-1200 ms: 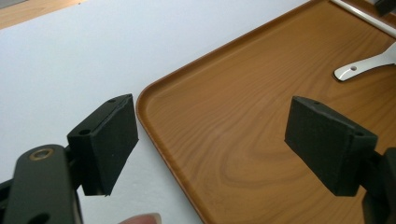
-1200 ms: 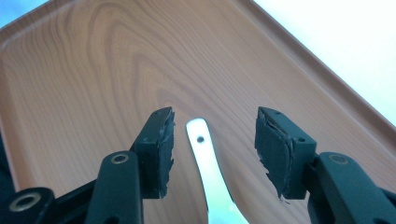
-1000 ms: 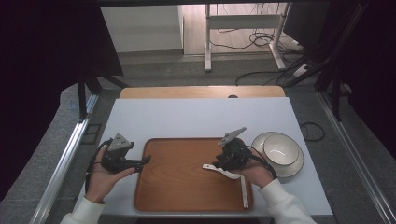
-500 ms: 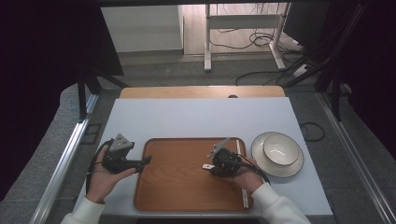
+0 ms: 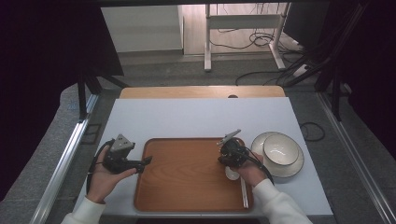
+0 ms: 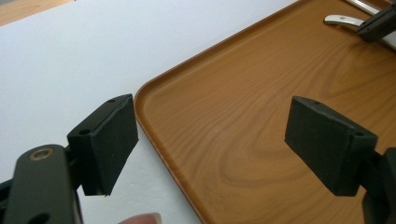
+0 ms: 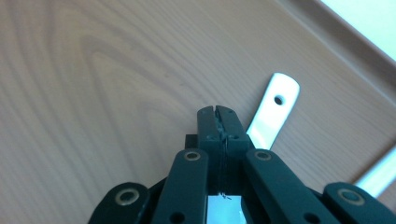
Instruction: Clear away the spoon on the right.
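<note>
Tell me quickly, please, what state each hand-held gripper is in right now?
Left hand-held gripper: open, nothing between its jaws, at the edge of the tray.
Right hand-held gripper: shut over the white spoon; whether it grips it cannot be told.

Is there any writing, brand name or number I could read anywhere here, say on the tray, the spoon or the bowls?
None: the wooden tray, white spoon handle, stacked bowls and both tools show no lettering, label or number.
</note>
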